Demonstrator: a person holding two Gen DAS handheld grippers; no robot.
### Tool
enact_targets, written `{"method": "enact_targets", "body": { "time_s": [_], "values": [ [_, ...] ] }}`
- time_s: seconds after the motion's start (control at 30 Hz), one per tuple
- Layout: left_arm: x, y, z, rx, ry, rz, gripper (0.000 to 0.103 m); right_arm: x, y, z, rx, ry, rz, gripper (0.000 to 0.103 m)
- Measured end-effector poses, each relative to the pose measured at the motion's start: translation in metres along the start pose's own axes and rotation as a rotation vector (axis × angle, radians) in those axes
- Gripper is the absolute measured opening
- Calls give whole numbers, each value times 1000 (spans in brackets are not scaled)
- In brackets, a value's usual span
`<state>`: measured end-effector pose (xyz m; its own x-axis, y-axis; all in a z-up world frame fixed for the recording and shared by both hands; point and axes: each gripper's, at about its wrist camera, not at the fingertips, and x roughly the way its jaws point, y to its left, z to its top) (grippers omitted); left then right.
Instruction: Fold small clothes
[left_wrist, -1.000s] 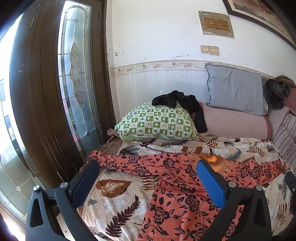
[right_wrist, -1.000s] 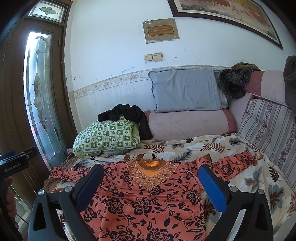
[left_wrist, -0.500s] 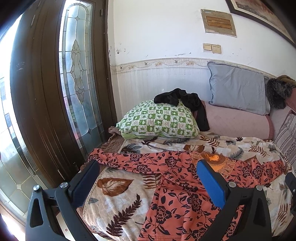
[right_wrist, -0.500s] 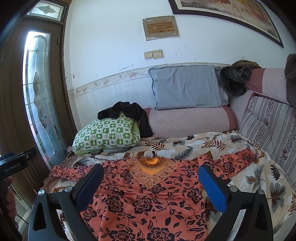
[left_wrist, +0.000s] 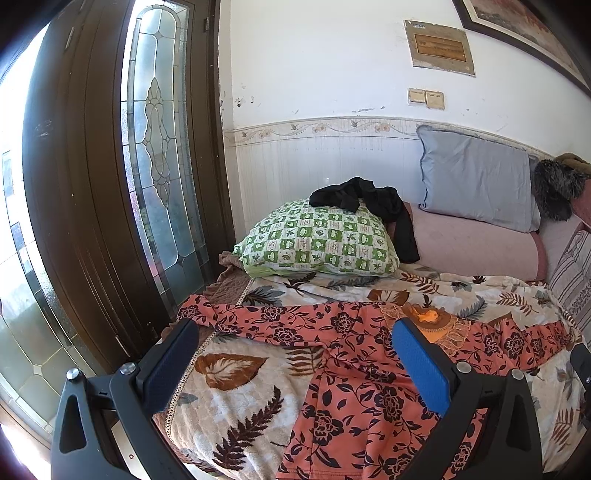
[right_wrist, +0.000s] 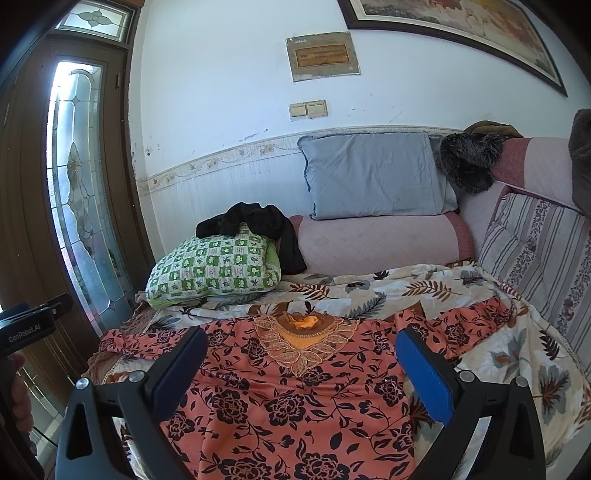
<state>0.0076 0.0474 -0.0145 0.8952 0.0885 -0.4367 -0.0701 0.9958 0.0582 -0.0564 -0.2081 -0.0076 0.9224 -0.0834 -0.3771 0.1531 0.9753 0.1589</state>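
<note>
Home bedroom: blanketed bed (right_wrist: 424, 291), pillows (right_wrist: 373, 177), door (left_wrist: 92, 192).

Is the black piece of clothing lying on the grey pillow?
No, the crumpled black garment is draped over the green-and-white checked pillow, while the grey pillow leans against the wall with nothing on it.

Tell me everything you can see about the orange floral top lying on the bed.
The orange floral top is a thin, soft-looking salmon-orange garment printed with dark roses and vines. Its V neckline carries a tan lace-like trim with a brighter orange inset. It lies unfolded, front up, on the leaf-print blanket, both long sleeves spread sideways, the fabric slightly wrinkled. Its hem runs out of view. Neither open gripper visibly touches it.
</note>
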Motion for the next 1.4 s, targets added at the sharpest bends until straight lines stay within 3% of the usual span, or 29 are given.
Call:
{"method": "enact_targets", "body": {
  "time_s": [0.3,0.4,1.0,1.4],
  "values": [
    [-2,-1,2,-1,-3,4,103,-5,4,4,-73,-88,-10,103],
    [-4,-1,3,-5,-3,4,103,-4,3,4,-25,-48,1,103],
    [-7,3,2,-8,-9,6,103,-12,8,8,-4,-83,16,103],
    [-10,4,2,-7,-10,6,103,-14,8,8,-5,-50,9,103]
  ]
}}
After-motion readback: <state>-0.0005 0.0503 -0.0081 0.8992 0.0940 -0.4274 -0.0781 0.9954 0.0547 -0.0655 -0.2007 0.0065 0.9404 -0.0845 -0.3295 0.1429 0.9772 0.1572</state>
